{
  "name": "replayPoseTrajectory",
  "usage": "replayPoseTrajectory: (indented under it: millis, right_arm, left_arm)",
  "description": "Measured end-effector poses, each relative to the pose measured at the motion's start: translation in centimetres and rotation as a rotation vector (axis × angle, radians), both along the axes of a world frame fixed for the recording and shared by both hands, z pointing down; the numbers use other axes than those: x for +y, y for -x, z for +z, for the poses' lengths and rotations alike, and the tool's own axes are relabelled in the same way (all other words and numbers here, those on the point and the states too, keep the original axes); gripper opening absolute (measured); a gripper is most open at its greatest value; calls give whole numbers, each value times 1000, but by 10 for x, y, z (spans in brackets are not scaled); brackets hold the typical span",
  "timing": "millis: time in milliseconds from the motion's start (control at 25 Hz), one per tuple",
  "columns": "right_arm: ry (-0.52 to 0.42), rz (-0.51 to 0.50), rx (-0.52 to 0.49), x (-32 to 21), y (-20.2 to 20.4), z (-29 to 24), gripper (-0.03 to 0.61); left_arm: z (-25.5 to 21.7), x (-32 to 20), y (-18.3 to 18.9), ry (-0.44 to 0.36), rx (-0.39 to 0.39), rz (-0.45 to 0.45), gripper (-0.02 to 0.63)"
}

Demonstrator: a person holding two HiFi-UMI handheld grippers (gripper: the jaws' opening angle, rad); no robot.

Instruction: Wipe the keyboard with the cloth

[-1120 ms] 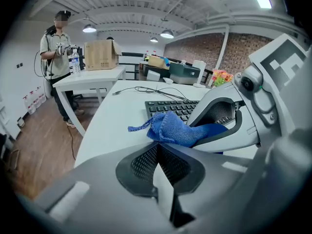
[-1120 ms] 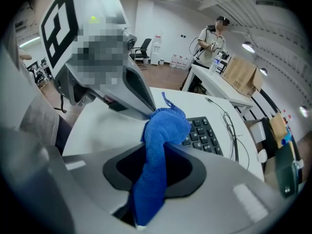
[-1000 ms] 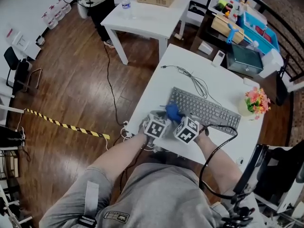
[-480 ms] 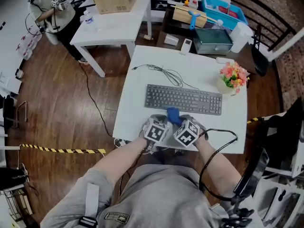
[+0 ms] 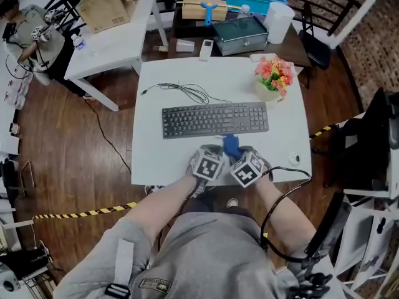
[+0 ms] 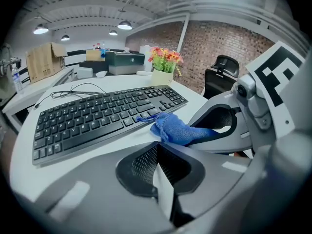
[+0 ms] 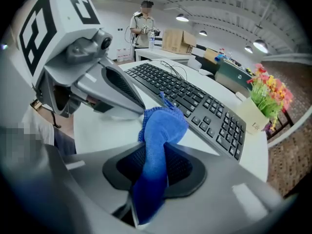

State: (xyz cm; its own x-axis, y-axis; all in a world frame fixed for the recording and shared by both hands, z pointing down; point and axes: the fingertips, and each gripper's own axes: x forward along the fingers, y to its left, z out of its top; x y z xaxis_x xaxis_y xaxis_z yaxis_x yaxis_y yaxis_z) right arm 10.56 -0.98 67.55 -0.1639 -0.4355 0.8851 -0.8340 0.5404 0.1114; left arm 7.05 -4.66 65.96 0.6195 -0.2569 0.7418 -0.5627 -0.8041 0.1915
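Note:
The black keyboard [image 5: 215,119] lies across the white table [image 5: 156,161], its cable [image 5: 181,91] trailing behind it. Both grippers hover side by side at the table's front edge, just short of the keyboard. My right gripper [image 5: 234,151] is shut on a blue cloth [image 5: 231,145], which bunches out past the jaws [image 7: 163,126] close to the keyboard [image 7: 195,101]. My left gripper [image 5: 213,150] is shut with nothing in it. In the left gripper view, the cloth [image 6: 178,129] hangs from the right gripper beside the keyboard [image 6: 97,116].
A flower pot [image 5: 272,80] stands at the table's far right. Beyond it are a grey box [image 5: 240,36], a remote [image 5: 206,50] and a second white table with a cardboard box [image 5: 109,5]. Striped tape [image 5: 81,212] crosses the wooden floor.
The view has swung round the table, so the keyboard now lies square in front of both grippers. The grippers stay together, and the cloth is still in the right one.

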Motion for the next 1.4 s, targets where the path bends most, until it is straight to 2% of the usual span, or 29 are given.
replayPoseTrajectory:
  millis: [200, 440, 640, 880, 1080, 1160, 1400]
  right_arm:
    - [-32, -31, -37, -3, 0, -1, 129]
    - [-77, -46, -147, 3, 2, -15, 230]
    - [-126, -47, -171, 19, -8, -32, 233]
    - [-109, 11, -205, 67, -30, -29, 196]
    - [-77, 116, -249, 117, -41, -19, 181]
    - [-32, 160, -266, 142, -42, -9, 164]
    - [143, 198, -271, 213, -26, 37, 51]
  left_arm:
    - [8, 3, 5, 4, -64, -73, -6]
    - [7, 12, 25, -11, -104, -151, -6]
    - [-3, 29, 32, -41, -98, -209, -6]
    - [-10, 75, 32, -49, -76, -232, -6]
    - [2, 118, 41, -33, -97, -167, -6]
    - [12, 140, 50, -15, -112, -129, -6]
    - [39, 194, 77, 21, -158, 6, -6]
